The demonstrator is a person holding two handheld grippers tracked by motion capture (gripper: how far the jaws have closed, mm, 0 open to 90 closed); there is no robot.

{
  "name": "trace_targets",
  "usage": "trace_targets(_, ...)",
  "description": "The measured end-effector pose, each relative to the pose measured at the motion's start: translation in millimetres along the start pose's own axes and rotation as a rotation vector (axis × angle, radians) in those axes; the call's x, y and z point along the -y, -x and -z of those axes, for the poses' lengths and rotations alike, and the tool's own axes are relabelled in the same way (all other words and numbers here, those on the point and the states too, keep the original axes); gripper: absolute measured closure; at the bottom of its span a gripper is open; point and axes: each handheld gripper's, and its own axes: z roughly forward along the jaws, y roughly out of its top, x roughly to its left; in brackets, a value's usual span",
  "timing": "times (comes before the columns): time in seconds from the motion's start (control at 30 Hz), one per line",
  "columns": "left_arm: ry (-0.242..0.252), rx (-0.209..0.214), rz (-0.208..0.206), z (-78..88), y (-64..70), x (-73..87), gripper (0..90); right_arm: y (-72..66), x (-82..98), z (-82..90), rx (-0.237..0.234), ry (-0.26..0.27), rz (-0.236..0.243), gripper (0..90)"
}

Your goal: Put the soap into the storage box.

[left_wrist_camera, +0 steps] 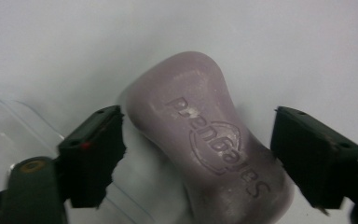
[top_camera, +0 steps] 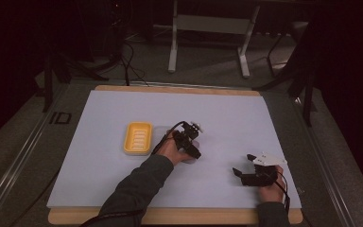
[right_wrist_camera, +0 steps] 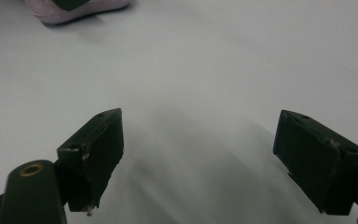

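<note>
A pale purple bar of soap (left_wrist_camera: 209, 154), stamped with lettering on its upper face, lies on the white table (top_camera: 227, 118) near its middle. The left gripper (left_wrist_camera: 196, 154) hangs right over it with its jaws spread wide, one on each side of the bar and neither touching it. A clear plastic piece (left_wrist_camera: 14, 126), perhaps a lid, lies just left of the soap. Farther left sits a yellow soap dish (top_camera: 138, 138), ridged inside. The right gripper (top_camera: 244, 166) rests well apart at the near right, jaws released and bare above the table, held by the person's right hand (top_camera: 272, 187).
</note>
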Motion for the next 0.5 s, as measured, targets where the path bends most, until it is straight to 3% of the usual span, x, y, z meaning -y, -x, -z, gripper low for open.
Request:
trace_targets(0.1,-0.003,-0.009,-0.004,-0.1,0.1,0.1,25.2,-0.2,0.0,0.1,0.001,-0.001,0.001,15.8)
trace_targets(0.33,-0.045,0.025,-0.028,-0.4,-2.5,1.1,41.8,-0.3,-0.1,-0.1,0.001,-0.002,0.003,15.8)
trace_targets(0.5,-0.079,0.022,-0.041,-3.7,-0.7,0.5,41.8,-0.6,-0.1,-0.4,0.0,-0.003,0.004,15.8)
